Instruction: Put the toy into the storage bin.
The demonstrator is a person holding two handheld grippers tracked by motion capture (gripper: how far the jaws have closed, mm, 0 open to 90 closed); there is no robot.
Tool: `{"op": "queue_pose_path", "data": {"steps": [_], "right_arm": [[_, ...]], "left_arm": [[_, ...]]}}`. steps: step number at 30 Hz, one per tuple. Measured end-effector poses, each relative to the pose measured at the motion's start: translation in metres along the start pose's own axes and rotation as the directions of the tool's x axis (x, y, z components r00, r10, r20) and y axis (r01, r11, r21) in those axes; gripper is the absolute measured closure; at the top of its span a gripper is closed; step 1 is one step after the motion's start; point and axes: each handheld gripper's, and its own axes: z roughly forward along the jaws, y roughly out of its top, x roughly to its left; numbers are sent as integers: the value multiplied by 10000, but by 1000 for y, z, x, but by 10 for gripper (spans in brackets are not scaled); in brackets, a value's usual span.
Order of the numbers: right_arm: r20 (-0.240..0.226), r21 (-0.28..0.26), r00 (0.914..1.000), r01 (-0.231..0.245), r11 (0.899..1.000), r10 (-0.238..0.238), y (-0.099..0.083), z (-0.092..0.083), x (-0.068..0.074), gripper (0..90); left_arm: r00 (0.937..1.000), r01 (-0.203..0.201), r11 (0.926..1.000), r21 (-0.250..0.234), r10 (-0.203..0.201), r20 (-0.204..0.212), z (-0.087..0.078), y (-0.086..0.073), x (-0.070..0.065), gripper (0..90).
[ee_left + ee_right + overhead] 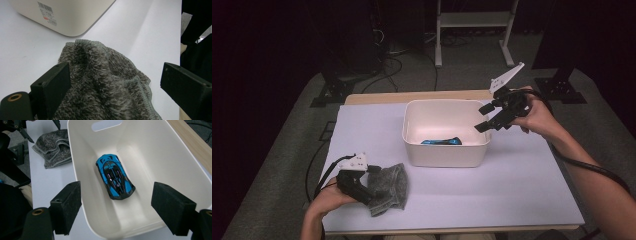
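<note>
Holding my right tongs (484, 116) above the far right corner of the white bin (412, 145), I keep them spread wide with nothing between them. Straight below them, in the right gripper view, the blue toy car (115, 176) lies flat on the bin's floor, well apart from both pads. My left tongs (371, 186) rest low on the table (512, 185) at the near left edge, also spread wide, with the grey fleecy cloth (105, 85) bunched between them; one pad is just beside its pile, the other stands clear of it. The bin sits beyond the cloth, near but not touching.
</note>
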Motion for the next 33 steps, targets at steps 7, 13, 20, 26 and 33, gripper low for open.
{"op": "queue_pose_path", "data": {"steps": [7,13,20,26,33], "right_arm": [[97,-204,9996,-270,9994,272,-16,-11,2,227],[267,-350,9986,-439,9984,448,-32,-20,4,227],[337,-582,9955,-862,9946,883,-54,-27,6,227],[345,-555,9930,-1110,9923,1131,-79,-23,8,227],[243,-564,9876,-1534,9865,1550,-106,-13,8,226]], "left_arm": [[10000,-5,10000,32,5,21,2,-1,0,85],[10000,39,10000,61,-39,2,3,-1,0,85],[9999,128,9999,38,-127,-104,3,-2,2,85],[9998,102,9999,22,-102,-168,2,-2,2,85],[9996,151,9999,39,-150,-226,3,-3,2,85]]}}
